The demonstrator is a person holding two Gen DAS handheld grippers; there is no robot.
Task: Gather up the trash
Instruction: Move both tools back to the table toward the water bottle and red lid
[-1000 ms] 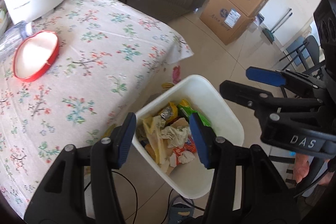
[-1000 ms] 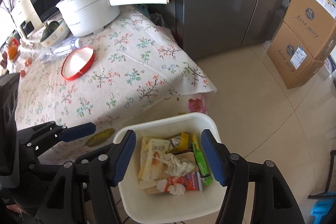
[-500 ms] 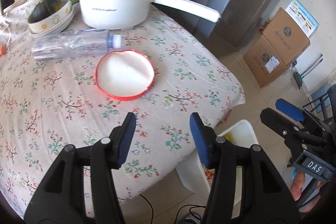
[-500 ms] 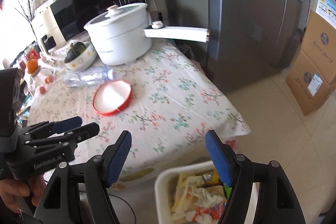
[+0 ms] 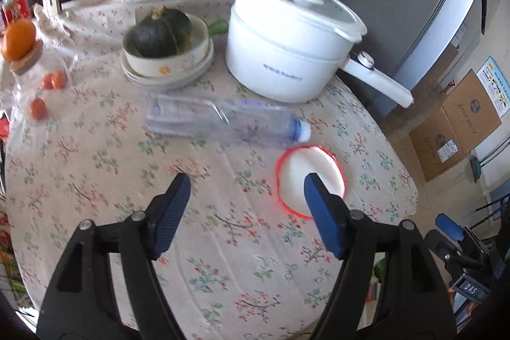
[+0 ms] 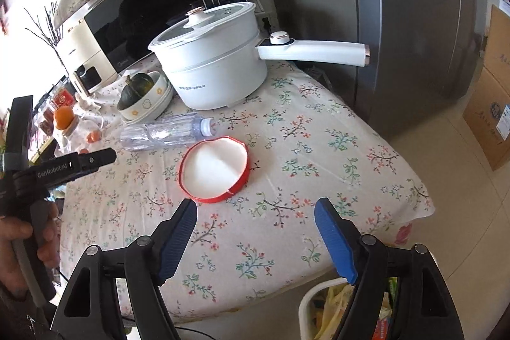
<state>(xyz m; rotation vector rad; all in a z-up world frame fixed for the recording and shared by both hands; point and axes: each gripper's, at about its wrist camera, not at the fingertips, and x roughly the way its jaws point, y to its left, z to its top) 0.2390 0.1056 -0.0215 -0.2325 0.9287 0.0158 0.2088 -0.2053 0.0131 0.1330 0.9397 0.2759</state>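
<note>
An empty clear plastic bottle (image 5: 223, 125) lies on its side on the floral tablecloth, in front of the white pot; it also shows in the right wrist view (image 6: 164, 134). A red-rimmed white lid (image 5: 310, 177) lies next to the bottle's cap end (image 6: 214, 170). My left gripper (image 5: 247, 214) is open and empty above the table, short of the bottle. My right gripper (image 6: 255, 239) is open and empty above the table's near edge. The white trash bin (image 6: 307, 313), with wrappers inside, stands on the floor below the right gripper.
A white electric pot (image 5: 291, 53) with a long handle stands behind the bottle. A bowl with a green squash (image 5: 165, 43), a jar topped by an orange (image 5: 19, 39), small tomatoes, a microwave (image 6: 165, 5), a fridge (image 6: 414, 21) and cardboard boxes (image 5: 455, 123) surround the table.
Both grippers have risen and swung from over the trash bin to over the table. The bottle, lid and pot have come into full view. Both jaws stay open.
</note>
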